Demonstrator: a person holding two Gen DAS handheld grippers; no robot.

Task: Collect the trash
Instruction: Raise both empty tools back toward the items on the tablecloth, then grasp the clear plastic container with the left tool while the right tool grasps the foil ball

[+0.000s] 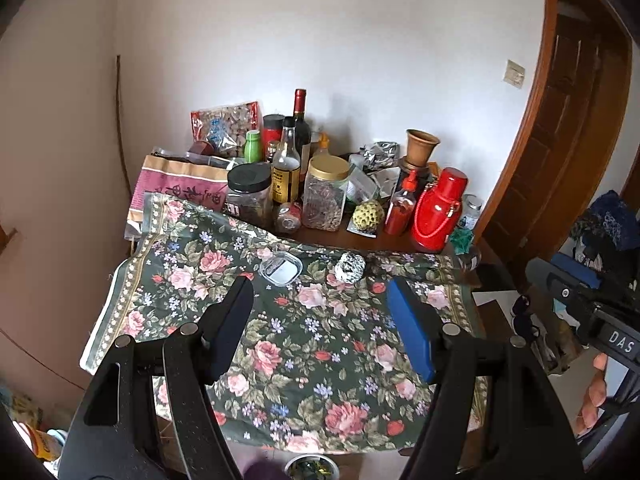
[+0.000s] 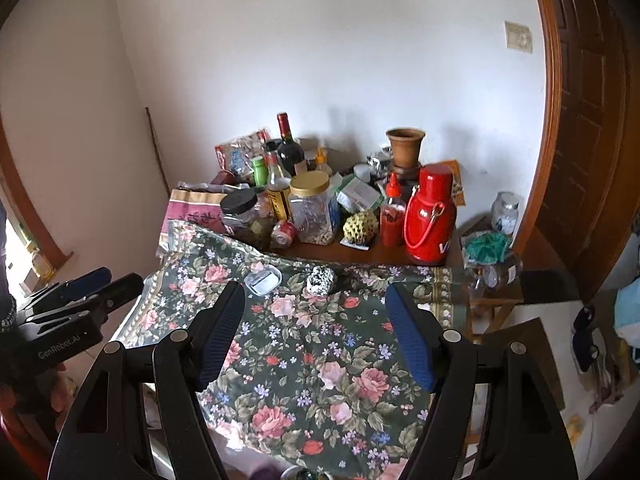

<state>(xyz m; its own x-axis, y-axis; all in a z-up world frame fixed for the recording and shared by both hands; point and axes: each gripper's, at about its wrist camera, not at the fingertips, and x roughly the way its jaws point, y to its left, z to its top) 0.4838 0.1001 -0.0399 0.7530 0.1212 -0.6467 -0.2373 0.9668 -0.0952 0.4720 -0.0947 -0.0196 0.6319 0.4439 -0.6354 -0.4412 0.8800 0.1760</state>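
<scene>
The left black two-finger gripper with blue rubber pads (image 1: 322,312) was held level and pointed forward, its fingers spread wide apart with nothing between them. In the right wrist view the same gripper (image 2: 102,286) appeared at the left edge, seen side-on. The right black two-finger gripper with blue textured pads (image 2: 316,312) was likewise spread wide and gripped nothing. In the left wrist view its black body (image 1: 592,308) showed at the right edge, with the person's bare right hand (image 1: 596,396) wrapped around the handle below it, fingers curled.
</scene>
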